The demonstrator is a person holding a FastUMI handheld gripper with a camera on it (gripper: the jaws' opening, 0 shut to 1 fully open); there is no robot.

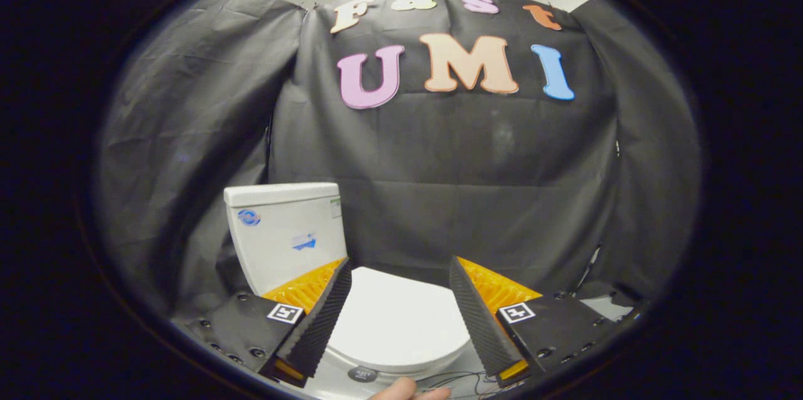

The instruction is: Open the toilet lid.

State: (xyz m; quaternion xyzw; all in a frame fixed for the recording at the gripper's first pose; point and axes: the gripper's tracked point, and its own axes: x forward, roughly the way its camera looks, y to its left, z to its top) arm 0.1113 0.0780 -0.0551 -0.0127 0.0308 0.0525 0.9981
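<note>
Tongs [399,300] spread wide, nothing pinched. Toilet lid [395,318] lies down flat just ahead of the tank [285,234], btwn your fingers. Prob. stiff, slick plastic, hinged at tank; hook its front lip opposite tank, lift gently.

The tongs [399,290] are held wide open, with a broad gap kept between the two fingers. The left finger [320,318] is seen at the lower left of the frame and the right finger [480,318] at the lower right; both are angled inward toward their tips, which point up toward the middle of the frame. Each finger is faced with a dark ribbed pad on its inner side, backed by orange plastic and fixed to a black mount that carries a small square marker. Nothing is pressed between the pads. A fingertip of the person's hand [411,390] is glimpsed at the bottom centre of the frame, below the gap.
</note>
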